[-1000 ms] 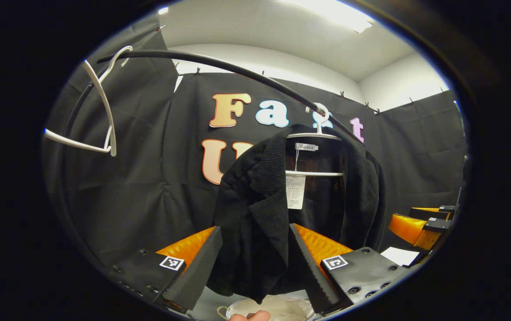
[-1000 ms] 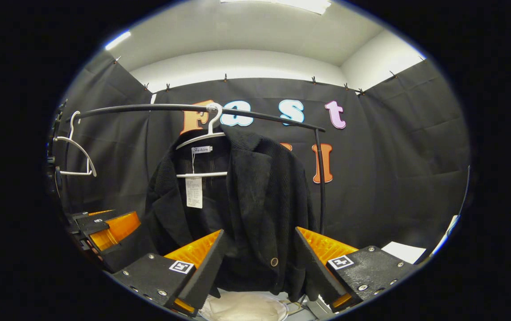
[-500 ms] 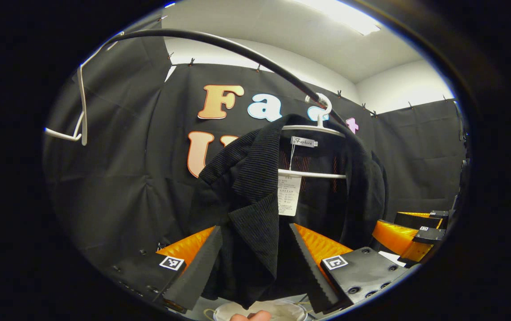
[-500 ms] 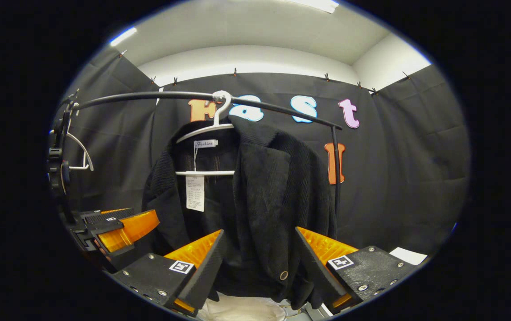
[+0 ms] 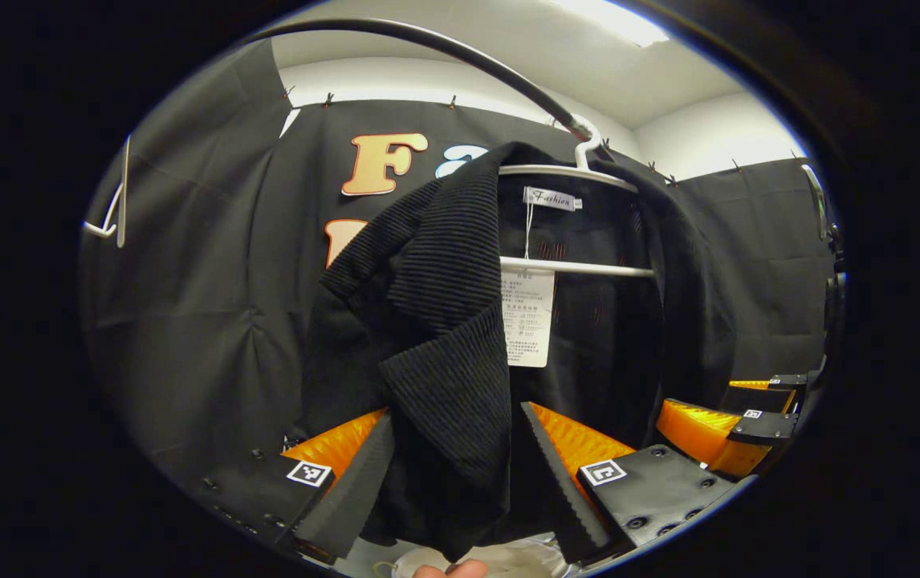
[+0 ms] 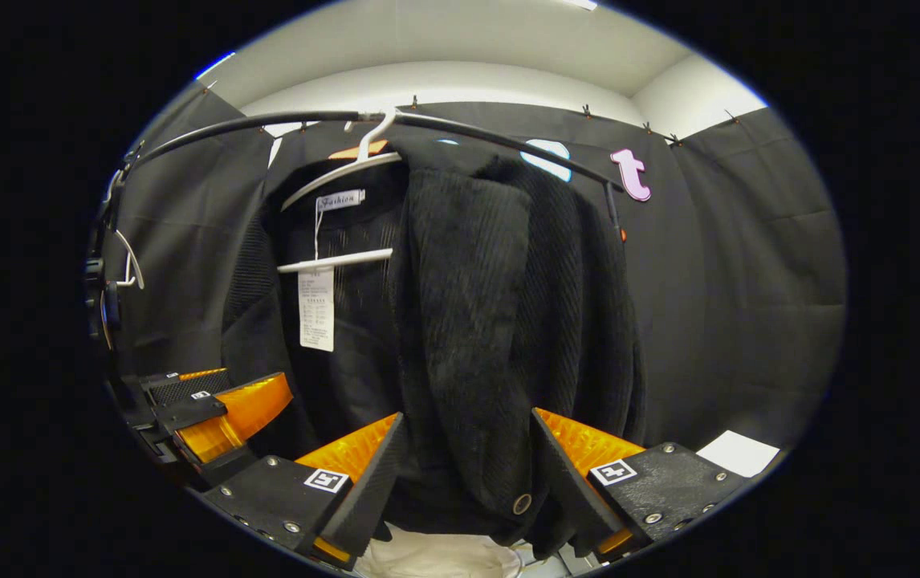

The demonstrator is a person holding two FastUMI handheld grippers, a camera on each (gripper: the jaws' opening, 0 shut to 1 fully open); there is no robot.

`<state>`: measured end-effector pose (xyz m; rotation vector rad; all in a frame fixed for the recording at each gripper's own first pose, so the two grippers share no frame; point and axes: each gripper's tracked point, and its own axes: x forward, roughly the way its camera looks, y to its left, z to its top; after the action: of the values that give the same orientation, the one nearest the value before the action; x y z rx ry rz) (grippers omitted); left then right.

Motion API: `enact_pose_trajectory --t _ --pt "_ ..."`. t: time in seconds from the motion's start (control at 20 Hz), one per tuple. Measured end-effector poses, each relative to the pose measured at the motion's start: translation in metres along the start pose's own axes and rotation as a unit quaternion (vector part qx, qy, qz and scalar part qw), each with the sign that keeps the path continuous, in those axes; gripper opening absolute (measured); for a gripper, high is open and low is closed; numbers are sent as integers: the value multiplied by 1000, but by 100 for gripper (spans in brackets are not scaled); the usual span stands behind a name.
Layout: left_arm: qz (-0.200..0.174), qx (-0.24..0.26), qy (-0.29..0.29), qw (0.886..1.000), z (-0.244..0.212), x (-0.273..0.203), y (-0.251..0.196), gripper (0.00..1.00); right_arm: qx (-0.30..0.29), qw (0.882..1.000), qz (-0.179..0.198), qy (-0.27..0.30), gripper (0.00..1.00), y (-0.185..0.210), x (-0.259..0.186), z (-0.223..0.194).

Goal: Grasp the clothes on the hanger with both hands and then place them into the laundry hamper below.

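A black ribbed jacket hangs on a white hanger from a black rail. A paper tag dangles inside it. My left gripper is open, and the jacket's left lapel hangs between its spread fingers. My right gripper is open too, with the right front panel and its button between the fingers. The other gripper shows at the side of each view. A pale hamper lining lies below.
A bare white hanger hangs further along the rail. The rail's upright post stands just behind the jacket's right shoulder. A white sheet lies low on the right. A fingertip shows at the bottom edge.
Both grippers have moved closer to the jacket, which now looms larger and hangs between each pair of fingers. Both stay open.
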<state>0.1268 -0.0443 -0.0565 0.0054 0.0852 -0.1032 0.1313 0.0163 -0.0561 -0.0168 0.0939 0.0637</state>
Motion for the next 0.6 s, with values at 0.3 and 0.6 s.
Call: enact_pose_trajectory --t 0.3,0.6 --pt "7 2 3 1000 -5 21 -5 97 -7 1000 -1 4 94 0 18 -7" --pt "27 7 -1 1000 -7 28 0 88 5 1000 -6 8 94 -1 27 -9"
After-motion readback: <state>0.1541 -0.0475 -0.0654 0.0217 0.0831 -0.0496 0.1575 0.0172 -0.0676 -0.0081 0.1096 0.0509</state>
